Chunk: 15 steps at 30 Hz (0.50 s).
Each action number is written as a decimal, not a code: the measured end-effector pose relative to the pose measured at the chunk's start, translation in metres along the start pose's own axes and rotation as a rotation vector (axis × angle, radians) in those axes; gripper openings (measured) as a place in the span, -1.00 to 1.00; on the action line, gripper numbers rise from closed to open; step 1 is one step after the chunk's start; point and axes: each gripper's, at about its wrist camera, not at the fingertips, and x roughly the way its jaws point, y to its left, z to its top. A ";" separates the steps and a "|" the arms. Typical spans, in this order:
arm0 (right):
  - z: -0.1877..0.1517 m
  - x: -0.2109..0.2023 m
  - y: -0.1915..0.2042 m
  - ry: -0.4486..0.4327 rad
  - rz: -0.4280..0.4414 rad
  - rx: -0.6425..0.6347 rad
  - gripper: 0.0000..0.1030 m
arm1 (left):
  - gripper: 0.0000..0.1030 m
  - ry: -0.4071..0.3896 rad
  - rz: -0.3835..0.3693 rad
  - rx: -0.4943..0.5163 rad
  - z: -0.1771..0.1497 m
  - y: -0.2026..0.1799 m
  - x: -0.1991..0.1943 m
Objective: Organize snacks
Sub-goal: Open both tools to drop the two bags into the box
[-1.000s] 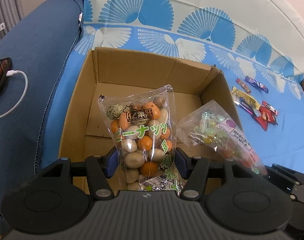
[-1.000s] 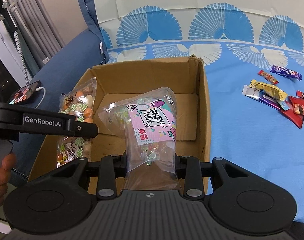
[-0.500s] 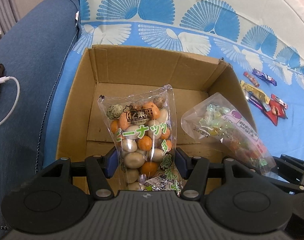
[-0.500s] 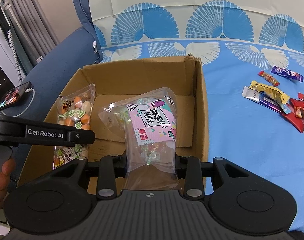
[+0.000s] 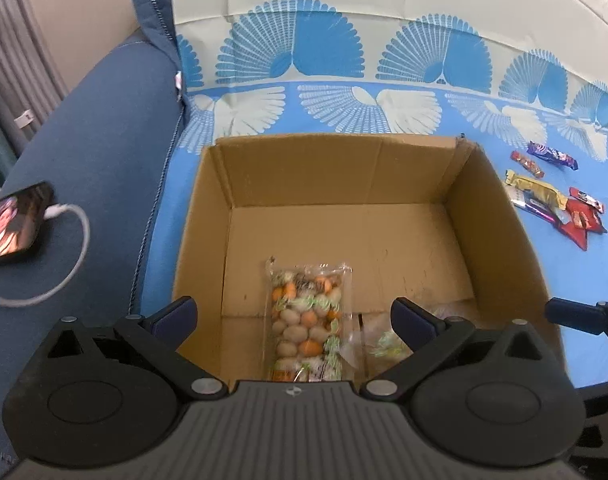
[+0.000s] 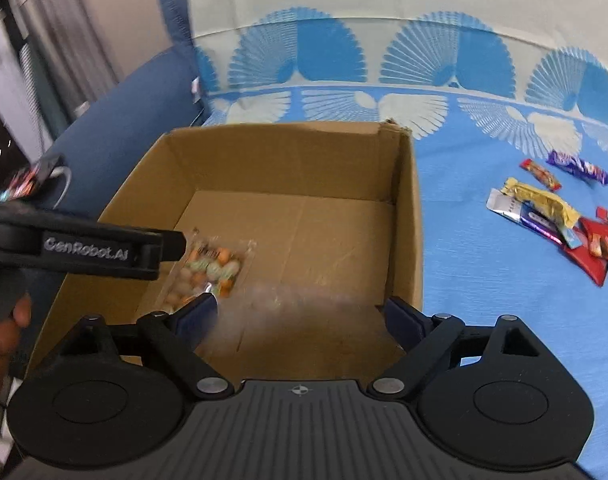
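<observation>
The left hand-held gripper (image 5: 294, 314) hangs over the cardboard box (image 5: 336, 168), jaws opening, nothing clamped. The peanut snack bag (image 5: 306, 320) lies flat on the box floor. The right hand-held gripper (image 6: 300, 316) is likewise opening; the clear candy bag (image 6: 272, 300) shows as a blur between its pads, apparently loose. Loose snack bars (image 5: 552, 196) lie on the blue bedsheet (image 5: 584, 280) beside the box.

box (image 5: 336, 168): matt brown cardboard | peanut bag (image 5: 306, 320): glossy clear plastic | sheet (image 5: 504, 280): cloth, probably cotton

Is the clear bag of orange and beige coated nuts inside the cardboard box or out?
Inside: the clear nut bag lies flat on the cardboard box floor.
</observation>
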 end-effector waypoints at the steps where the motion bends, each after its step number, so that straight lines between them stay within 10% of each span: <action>1: -0.002 -0.005 0.001 0.000 -0.001 -0.009 0.80 | 1.00 -0.001 0.003 -0.008 -0.004 0.001 -0.005; 15: -0.043 -0.095 0.016 -0.091 -0.023 0.067 0.83 | 1.00 -0.017 0.023 -0.101 -0.061 0.020 -0.094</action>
